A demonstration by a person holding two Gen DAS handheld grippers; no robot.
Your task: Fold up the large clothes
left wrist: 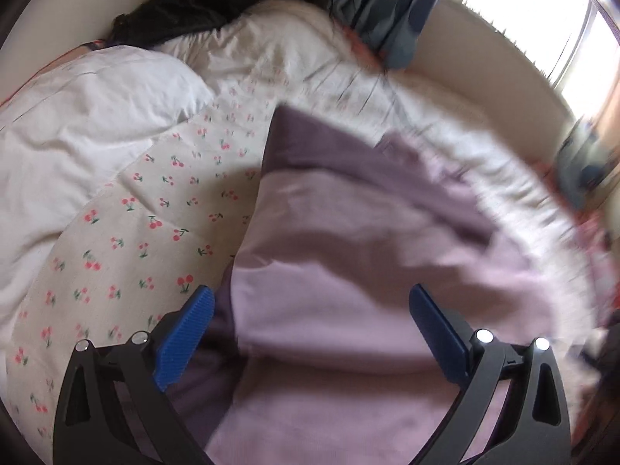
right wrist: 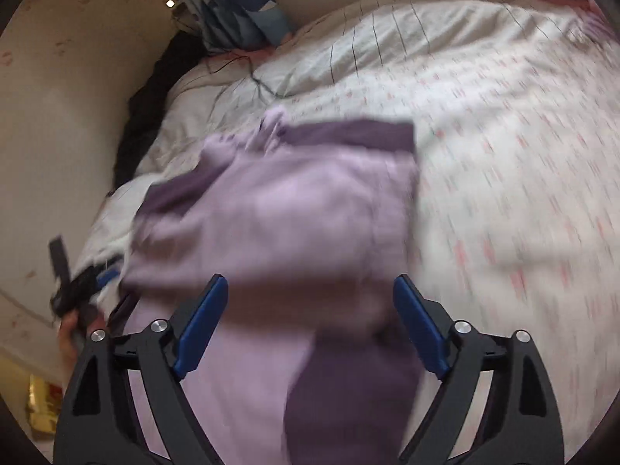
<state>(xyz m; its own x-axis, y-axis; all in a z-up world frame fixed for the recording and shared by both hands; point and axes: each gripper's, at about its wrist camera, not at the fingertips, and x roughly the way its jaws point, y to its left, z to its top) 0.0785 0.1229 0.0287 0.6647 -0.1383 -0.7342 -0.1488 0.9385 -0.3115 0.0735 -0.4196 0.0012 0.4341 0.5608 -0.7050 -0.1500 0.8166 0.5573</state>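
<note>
A lilac garment with darker purple bands (left wrist: 348,263) lies partly folded on the bed. In the left wrist view my left gripper (left wrist: 310,302) hovers over its near part, blue fingers wide apart, nothing pinched between them. In the right wrist view the same garment (right wrist: 279,213) spreads in front of my right gripper (right wrist: 310,290). Its blue fingers (right wrist: 420,325) stand apart above the cloth and do not press on it. That view is blurred by motion. At its left edge the other gripper (right wrist: 73,290) and a hand show dimly.
A cherry-print sheet (left wrist: 128,240) covers the bed, with a white pillow (left wrist: 77,124) at the left. Dark clothing (left wrist: 186,15) is heaped at the head of the bed beside a blue patterned cushion (right wrist: 248,4). A beige wall (right wrist: 58,116) runs along the left. A bright window (left wrist: 542,11) is far right.
</note>
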